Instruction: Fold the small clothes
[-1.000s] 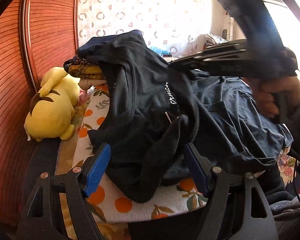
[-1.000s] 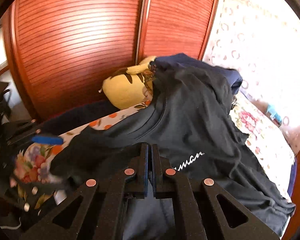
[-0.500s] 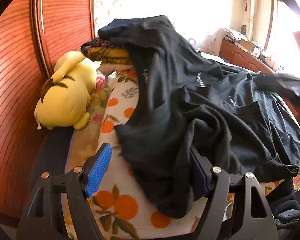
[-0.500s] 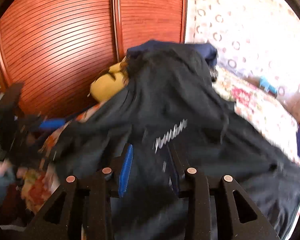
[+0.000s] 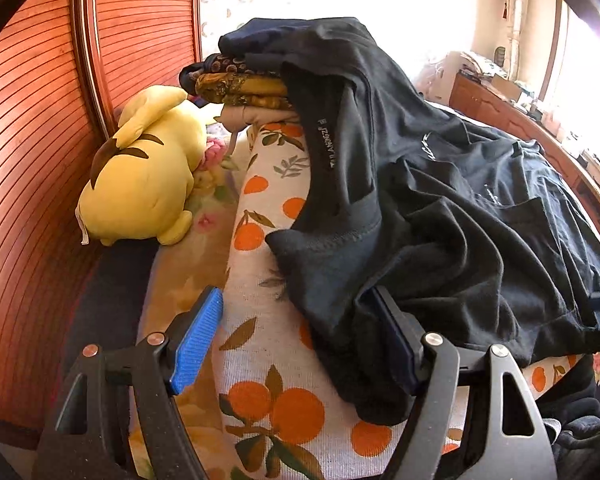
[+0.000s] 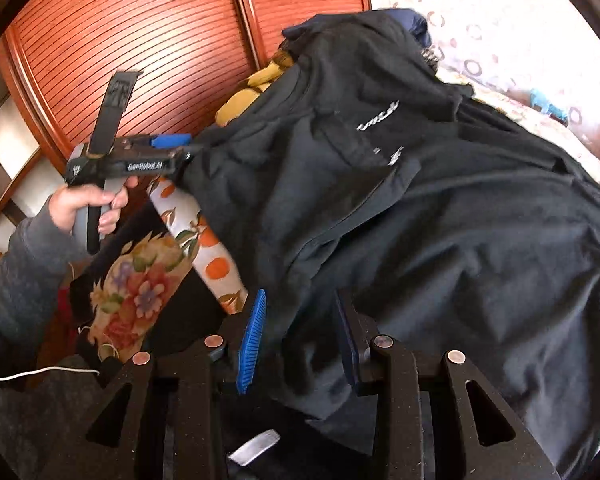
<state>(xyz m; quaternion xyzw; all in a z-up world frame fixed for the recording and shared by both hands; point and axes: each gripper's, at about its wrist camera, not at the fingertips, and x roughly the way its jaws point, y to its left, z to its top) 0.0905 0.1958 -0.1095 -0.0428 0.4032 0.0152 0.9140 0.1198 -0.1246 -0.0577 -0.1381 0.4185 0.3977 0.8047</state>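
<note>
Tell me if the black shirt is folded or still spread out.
Unfolded: the black shirt lies rumpled and spread across the bed, one end draped over a clothes pile.

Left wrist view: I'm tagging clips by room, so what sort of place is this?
Probably a bedroom: a yellow plush toy lies by an orange-print cushion, under a black T-shirt, beside slatted wooden wardrobe doors.

- Black T-shirt [image 5: 440, 208] with white lettering.
- Yellow plush toy [image 5: 140, 184] with brown stripes.
- White cover [image 5: 268, 320] printed with oranges and green leaves.
- Floral blanket [image 6: 136, 292], red and purple blooms on cream.
- Reddish-brown slatted wardrobe doors [image 5: 32, 140].
- Blue claw pads [image 5: 196, 344].
</note>
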